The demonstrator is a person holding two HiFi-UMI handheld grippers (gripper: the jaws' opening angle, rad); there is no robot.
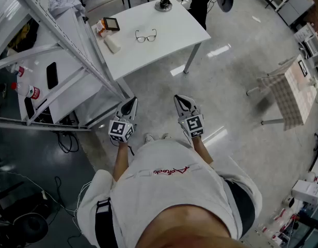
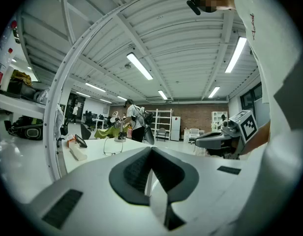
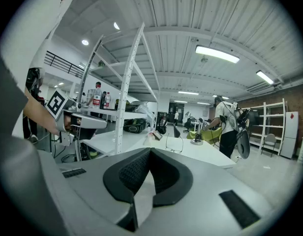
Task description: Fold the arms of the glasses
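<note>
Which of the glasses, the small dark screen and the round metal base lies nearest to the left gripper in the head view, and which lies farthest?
From the left gripper:
1. glasses, mid-table.
2. small dark screen, on the table's left side.
3. round metal base, at the table's far edge.

Head camera: sits above the person (image 1: 169, 190) and is aimed steeply down at the floor (image 1: 236, 87); the table (image 1: 169, 27) lies well off at the frame's top. Left gripper (image 1: 131, 103) camera: low behind its jaws, facing near level toward the table, with the right gripper (image 1: 180, 101) at its right edge. Right gripper camera: likewise, with the left gripper at its left edge. All three share the distant table and glasses (image 1: 146, 36).
</note>
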